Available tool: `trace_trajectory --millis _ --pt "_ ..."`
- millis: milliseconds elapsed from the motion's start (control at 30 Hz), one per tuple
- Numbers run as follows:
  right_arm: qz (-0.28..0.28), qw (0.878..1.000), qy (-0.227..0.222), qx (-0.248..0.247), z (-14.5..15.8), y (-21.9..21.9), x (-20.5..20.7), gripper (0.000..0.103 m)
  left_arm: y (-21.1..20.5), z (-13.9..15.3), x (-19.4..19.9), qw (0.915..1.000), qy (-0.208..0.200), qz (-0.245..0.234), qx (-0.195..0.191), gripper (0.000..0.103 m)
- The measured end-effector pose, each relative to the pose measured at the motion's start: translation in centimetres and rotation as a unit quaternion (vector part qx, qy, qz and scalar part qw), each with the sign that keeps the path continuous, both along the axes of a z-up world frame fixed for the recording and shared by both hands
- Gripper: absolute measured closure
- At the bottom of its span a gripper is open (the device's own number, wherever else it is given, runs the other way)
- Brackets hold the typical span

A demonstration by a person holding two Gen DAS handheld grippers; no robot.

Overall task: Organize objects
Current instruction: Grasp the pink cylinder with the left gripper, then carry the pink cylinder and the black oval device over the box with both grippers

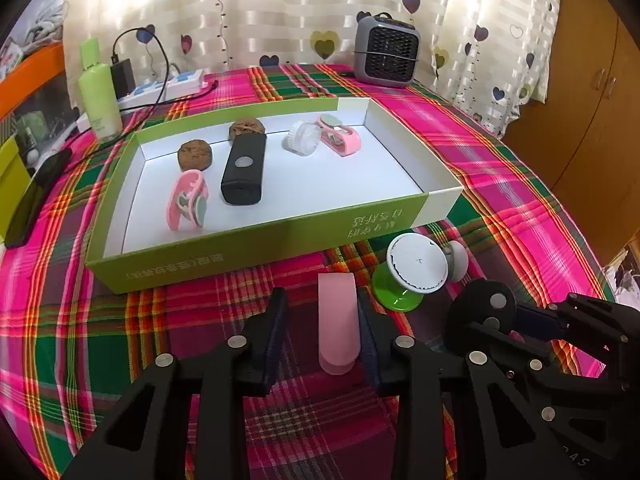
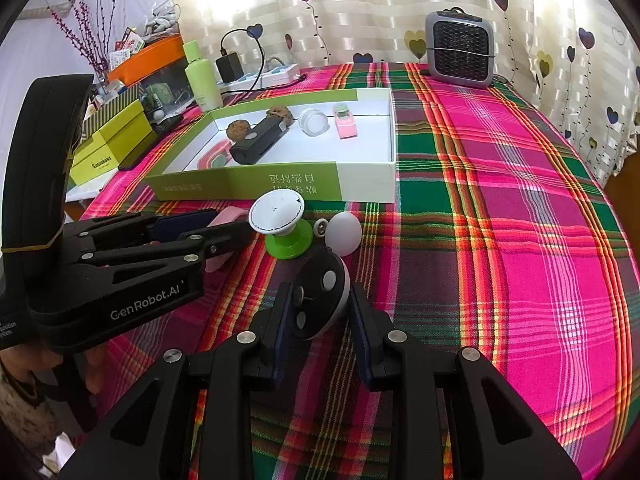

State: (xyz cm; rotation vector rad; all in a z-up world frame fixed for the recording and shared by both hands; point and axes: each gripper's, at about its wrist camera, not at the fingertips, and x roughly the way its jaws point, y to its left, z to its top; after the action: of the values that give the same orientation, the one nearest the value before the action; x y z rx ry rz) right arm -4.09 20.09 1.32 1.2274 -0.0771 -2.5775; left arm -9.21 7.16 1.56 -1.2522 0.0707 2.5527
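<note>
A: How do the left tongs (image 1: 322, 320) stand?

B: Low over the counter (image 2: 520, 240), pointing at the box, spread around a pink clip (image 1: 337, 320) lying flat between the fingers. The right finger seems to touch the clip; a gap shows on the left. From the right camera, "GenRobot.AI" is printed on their black body.

A: And the right tongs (image 2: 318, 316)?

B: Also low, just to the right of the left ones. Their fingers flank a black-and-white disc (image 2: 322, 304) with metal studs, tilted on its edge. Whether the pads press it I cannot tell.

A: What lies just past them?

B: A green-based spool (image 2: 280, 224) with a white round top, and beside it a white ball (image 2: 343, 233), both on the plaid cloth before the box.

A: The box?

B: A shallow green-and-white box (image 1: 256, 248) with upside-down Chinese print I cannot read. Inside: two pink clips (image 1: 187, 200), a black case (image 1: 244, 170), two walnuts (image 1: 195, 155) and a clear round container (image 1: 303, 138).

A: Other writing?

B: A yellow-green carton (image 2: 108, 144) at the left; its label is too small to read.
</note>
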Motion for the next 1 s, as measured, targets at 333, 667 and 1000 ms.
trace_trajectory --millis 333,667,1000 --pt "0.0 1.0 0.0 0.0 0.02 -0.02 0.0 0.075 -0.12 0.08 -0.03 1.0 -0.002 0.001 0.004 0.087" --pt "-0.001 1.0 0.002 0.004 0.05 -0.07 0.04 0.075 -0.18 0.04 0.1 1.0 -0.001 0.0 0.004 0.087" --pt "0.0 1.0 0.006 0.001 0.22 -0.09 0.14 0.075 -0.13 0.44 0.65 1.0 0.007 0.004 0.003 0.087"
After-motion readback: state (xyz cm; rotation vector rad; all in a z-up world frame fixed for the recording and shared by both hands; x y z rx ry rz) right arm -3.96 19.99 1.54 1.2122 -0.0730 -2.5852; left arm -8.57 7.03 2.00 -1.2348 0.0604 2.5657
